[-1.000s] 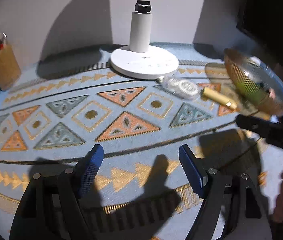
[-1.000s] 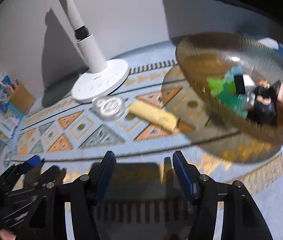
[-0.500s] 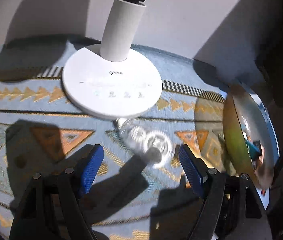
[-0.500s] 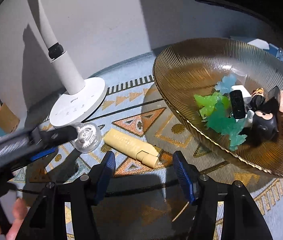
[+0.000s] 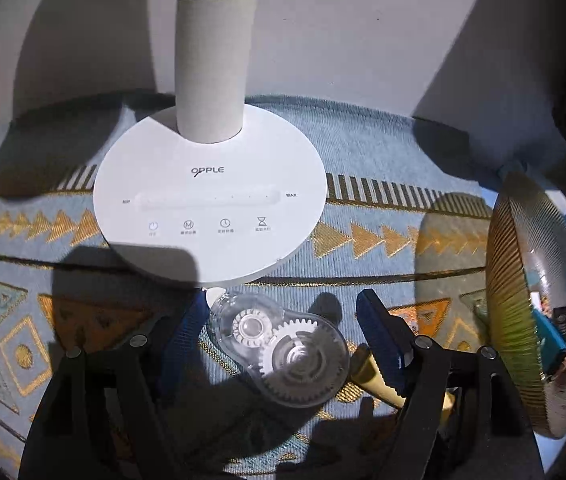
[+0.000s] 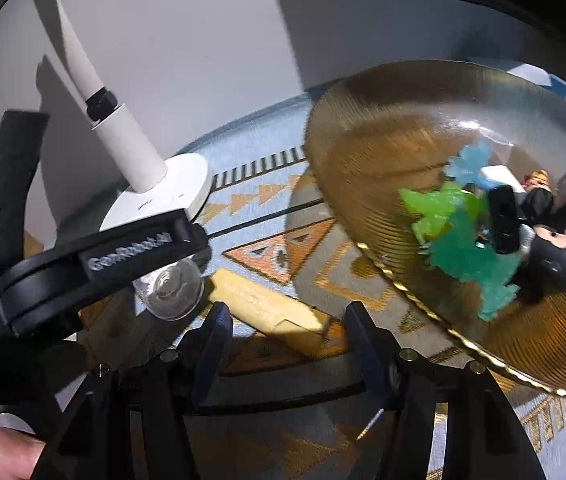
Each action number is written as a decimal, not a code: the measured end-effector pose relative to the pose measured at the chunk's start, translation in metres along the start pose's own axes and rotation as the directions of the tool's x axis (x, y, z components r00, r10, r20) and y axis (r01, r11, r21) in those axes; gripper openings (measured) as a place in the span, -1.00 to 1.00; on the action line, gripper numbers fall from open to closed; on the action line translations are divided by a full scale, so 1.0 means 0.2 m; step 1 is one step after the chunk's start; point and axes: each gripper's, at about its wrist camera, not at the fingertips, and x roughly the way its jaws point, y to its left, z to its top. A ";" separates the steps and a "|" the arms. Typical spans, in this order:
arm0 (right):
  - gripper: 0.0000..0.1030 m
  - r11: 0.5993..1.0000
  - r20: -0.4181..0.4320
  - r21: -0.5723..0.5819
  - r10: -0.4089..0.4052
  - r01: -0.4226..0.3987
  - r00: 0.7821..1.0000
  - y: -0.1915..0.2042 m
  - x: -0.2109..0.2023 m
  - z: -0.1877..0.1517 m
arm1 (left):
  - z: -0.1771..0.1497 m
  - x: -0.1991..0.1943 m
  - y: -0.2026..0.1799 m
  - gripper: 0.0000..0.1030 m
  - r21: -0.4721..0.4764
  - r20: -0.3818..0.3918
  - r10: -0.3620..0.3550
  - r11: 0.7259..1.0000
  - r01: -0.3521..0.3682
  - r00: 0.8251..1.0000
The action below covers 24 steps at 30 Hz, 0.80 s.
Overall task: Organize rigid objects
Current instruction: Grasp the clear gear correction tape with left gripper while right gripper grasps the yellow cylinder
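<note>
While our left gripper (image 5: 279,324) closes its jaws around the clear tape dispenser (image 5: 283,350), not yet pinching, our right gripper (image 6: 287,344) hangs released above the yellow tube (image 6: 271,308).

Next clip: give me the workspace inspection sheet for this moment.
Surface: blue patterned cloth.
Job's things: clear correction tape dispenser and yellow tube lie on the cloth; amber glass bowl holds small toys.
Clutter: white lamp base just behind the dispenser.
Grippers: left gripper closing, dispenser between its jaws, pads not yet pressing; right gripper open above the tube.
Cables: nothing seen.
Surroundings: white wall; a thumb at the right view's lower left.
</note>
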 end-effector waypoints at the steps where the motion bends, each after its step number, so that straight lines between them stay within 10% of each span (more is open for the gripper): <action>1: 0.14 1.000 -0.002 -0.013 0.000 0.000 1.000 0.01 0.01 0.00 | 0.00 0.00 0.00 0.28 0.016 0.003 0.013 1.000 -0.013 1.000; 6: 0.14 0.996 -0.029 -0.073 0.042 -0.044 0.999 0.08 0.02 -0.01 | -0.03 -0.03 0.07 -0.38 0.083 0.000 -0.010 0.996 0.010 1.000; 16: 0.10 0.976 -0.082 -0.173 0.120 -0.133 0.989 0.20 -0.11 -0.17 | -0.19 -0.20 0.34 -0.36 0.353 -0.075 -0.087 0.929 0.108 0.993; 24: 0.10 0.986 -0.069 -0.165 0.016 -0.027 0.997 0.20 -0.04 -0.08 | -0.28 -0.28 0.45 0.64 0.357 -0.103 -0.120 0.922 0.149 0.987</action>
